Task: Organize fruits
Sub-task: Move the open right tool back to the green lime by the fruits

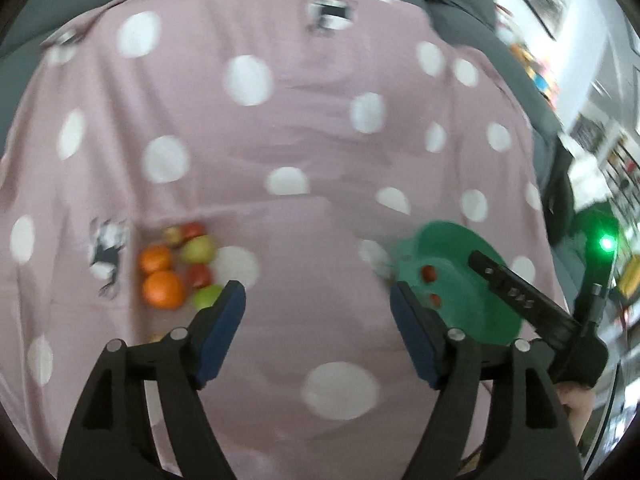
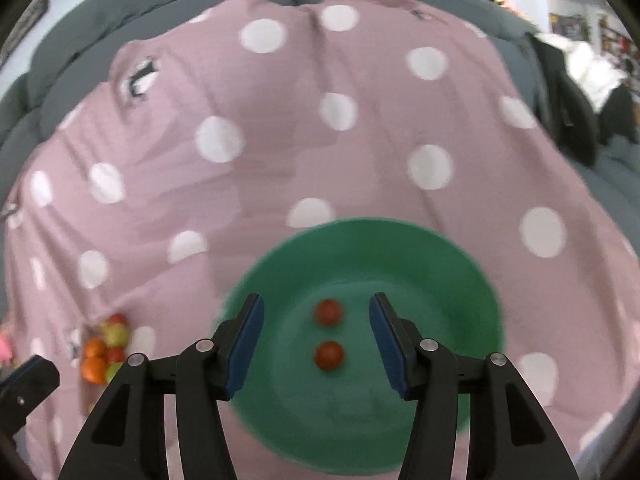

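From the left wrist view, the left hand-held gripper (image 1: 318,304) hangs wide open over the pink polka-dot cloth (image 1: 280,128), holding nothing. To its left lies a fruit pile (image 1: 178,266) on the cloth: 2 oranges (image 1: 163,289), 2 green apples (image 1: 198,249) and what look like 2 or 3 red fruits, though blur makes that count uncertain. To the right sits 1 green plate (image 1: 472,300) carrying 2 small red fruits (image 1: 429,273). The right hand-held gripper (image 1: 516,296) reaches over the plate's far side.

From the right wrist view, the right hand-held gripper (image 2: 316,332) is spread wide and empty above the plate (image 2: 360,248). The 2 small red fruits (image 2: 329,354) lie apart from each other between the pads, touching neither. The pile (image 2: 105,346) shows well apart at lower left.
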